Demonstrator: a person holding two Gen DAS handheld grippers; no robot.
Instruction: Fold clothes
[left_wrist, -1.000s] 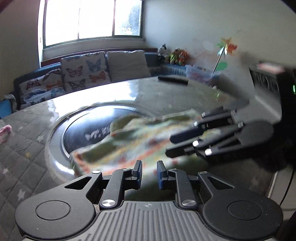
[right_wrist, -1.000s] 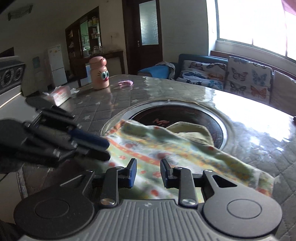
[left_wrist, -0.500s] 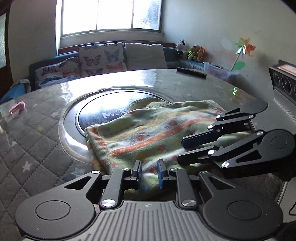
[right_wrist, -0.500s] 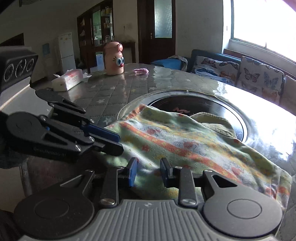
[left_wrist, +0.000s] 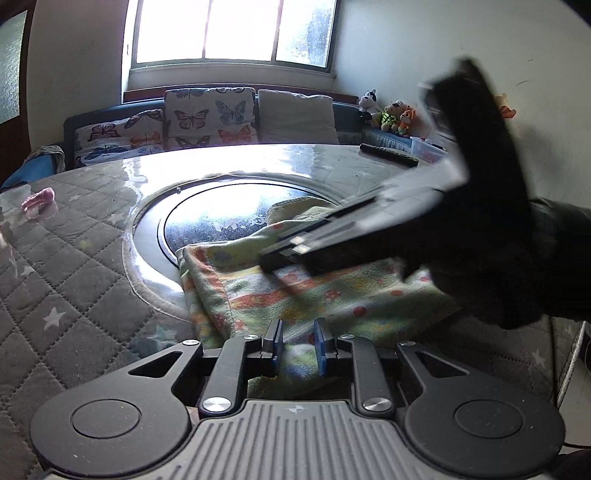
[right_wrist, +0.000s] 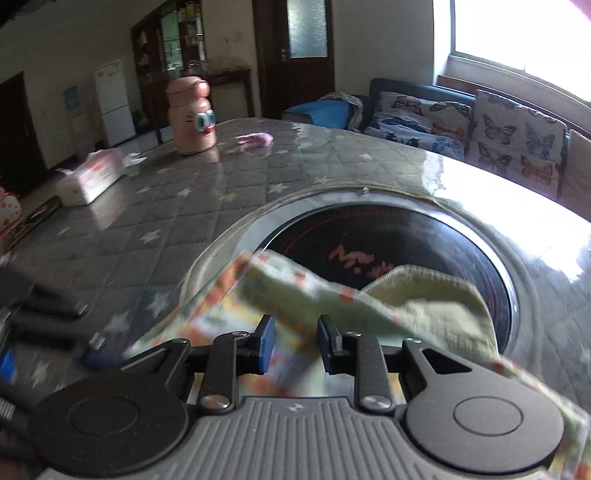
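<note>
A green garment with orange flowers and stripes lies on the round table, partly over the dark glass disc. My left gripper is open, low over the garment's near edge. My right gripper crosses the left wrist view, blurred, with its tips over the garment's middle. In the right wrist view the garment lies under and past my open right gripper. The left gripper shows blurred at the lower left.
A quilted grey star-patterned table cover surrounds the disc. A pink bottle, a tissue pack and a small pink item stand at the far side. A remote lies near the sofa side. A cushioned sofa is behind.
My right gripper has swung up and across over the garment's middle, now blurred with motion. The left gripper has moved in closer to the garment's near edge.
</note>
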